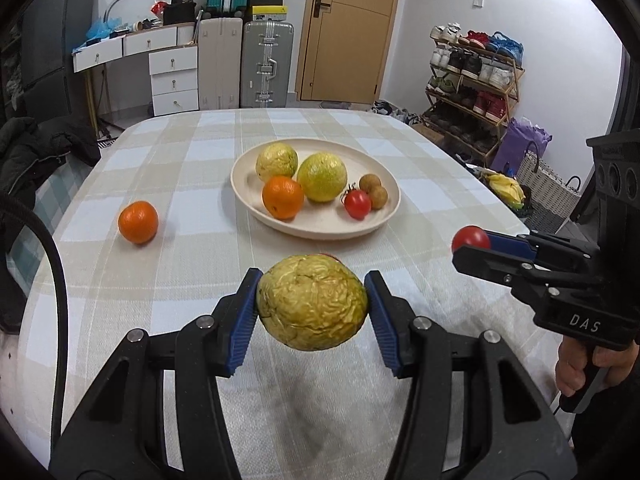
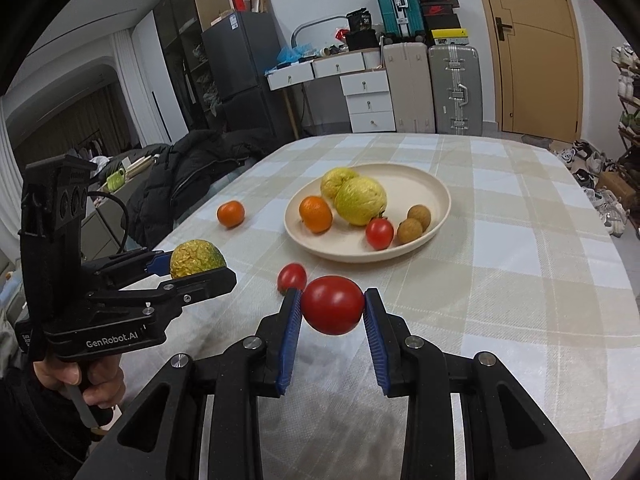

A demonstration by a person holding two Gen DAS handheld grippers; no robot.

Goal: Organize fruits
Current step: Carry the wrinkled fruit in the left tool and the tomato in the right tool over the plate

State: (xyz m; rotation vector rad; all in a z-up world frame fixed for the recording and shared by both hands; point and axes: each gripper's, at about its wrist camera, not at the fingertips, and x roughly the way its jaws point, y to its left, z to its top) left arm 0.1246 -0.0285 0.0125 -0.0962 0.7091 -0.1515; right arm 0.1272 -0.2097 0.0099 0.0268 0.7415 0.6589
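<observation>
Both grippers loaded: left gripper (image 1: 312,304) clamps wrinkled fruit (image 1: 312,304); right gripper (image 2: 332,306) clamps tomato (image 2: 332,305); next, carry forward to plate (image 2: 436,188) ahead, release gently.

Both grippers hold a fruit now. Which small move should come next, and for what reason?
Probably carry the right gripper forward and set its tomato on the bare near part of the plate. The plate lies just ahead and already holds five other fruits and a tomato. The left gripper with the wrinkled green fruit sits farther back, so it can follow.
</observation>
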